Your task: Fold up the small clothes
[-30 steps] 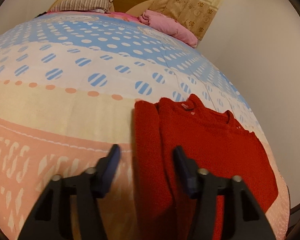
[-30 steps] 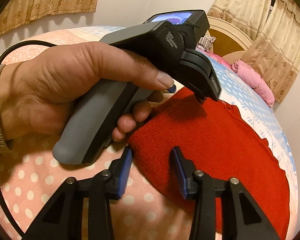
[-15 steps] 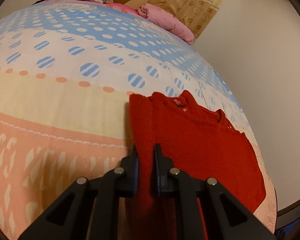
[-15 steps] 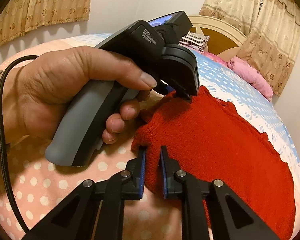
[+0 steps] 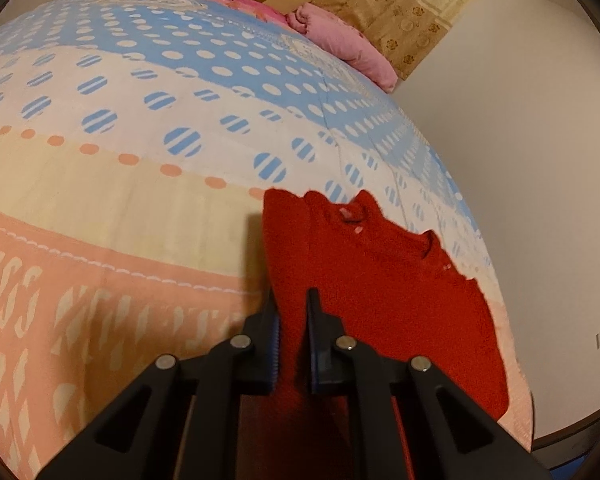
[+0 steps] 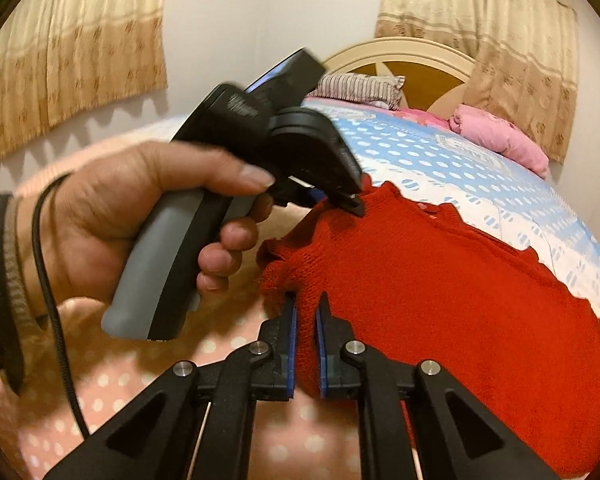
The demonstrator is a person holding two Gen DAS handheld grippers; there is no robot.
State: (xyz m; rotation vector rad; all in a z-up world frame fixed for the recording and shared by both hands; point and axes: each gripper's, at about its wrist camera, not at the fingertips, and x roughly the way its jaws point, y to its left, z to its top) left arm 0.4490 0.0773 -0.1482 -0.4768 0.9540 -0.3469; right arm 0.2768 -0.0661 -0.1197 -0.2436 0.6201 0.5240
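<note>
- Bedding filled both views: a quilt (image 5: 140, 208) in bands of blue, cream and peach lay over a bed, with a striped pillow (image 6: 356, 88) and a pink blanket (image 6: 500, 140) up by the headboard (image 6: 412, 60), and curtains (image 6: 72, 48) on the walls behind.
- On the near part of the quilt lay a red sweater (image 5: 400, 300), mostly flat, its neckline toward the headboard and one sleeve already lying along the body's edge.
- The left gripper (image 5: 292, 316) was clamped on the knit at that side edge, red cloth filling the narrow gap between its pads.
- In the right wrist view the left hand (image 6: 140, 216) was wrapped round that tool's grey handle, with its tips buried in the sweater's raised edge.
- The right gripper (image 6: 306, 312) was pinched tight on a bunched fold of the sweater (image 6: 460, 288) near the lower corner; the cloth there was puckered and lifted off the quilt.
- Judged from this, folding had only begun: both pinches were made along one side, but no body fold was laid.
- What seemed left: carrying that edge across the body, laying it flat, then halving the sweater lengthwise.
- No other clothes could be seen awaiting folding.
</note>
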